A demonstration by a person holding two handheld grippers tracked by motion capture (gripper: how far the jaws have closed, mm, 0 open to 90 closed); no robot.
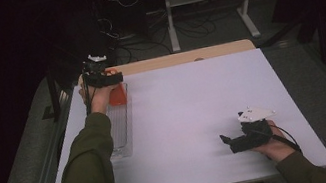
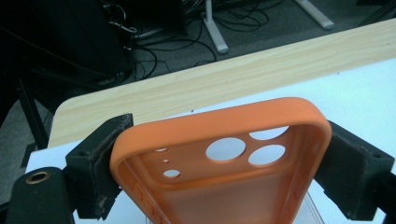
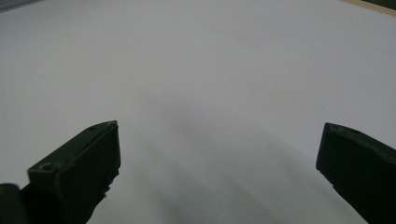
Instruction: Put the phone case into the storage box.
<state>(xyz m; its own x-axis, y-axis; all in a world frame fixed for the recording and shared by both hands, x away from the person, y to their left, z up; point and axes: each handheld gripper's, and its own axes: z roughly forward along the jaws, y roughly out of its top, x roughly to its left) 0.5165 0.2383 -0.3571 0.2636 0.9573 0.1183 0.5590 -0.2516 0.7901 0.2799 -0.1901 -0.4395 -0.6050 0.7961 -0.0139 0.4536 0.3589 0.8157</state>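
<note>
An orange phone case [image 2: 196, 168] with round camera holes stands between the jaws of my left gripper [image 2: 224, 140], and both pads touch its side edges. From above, the case [image 1: 119, 95] shows beside the left hand at the far left of the white table [image 1: 193, 101], over the far end of a clear tray [image 1: 121, 129], with my left gripper [image 1: 113, 84] just above it. My right gripper [image 1: 227, 142] rests low near the front right of the table, pointing left. Its jaws [image 3: 219, 149] stand wide apart over bare white surface with nothing between them.
The clear plastic tray runs along the table's left edge. A strip of pale wood [image 1: 180, 58] borders the far edge of the table. Beyond it the dark floor holds cables and white desk legs [image 1: 171, 19].
</note>
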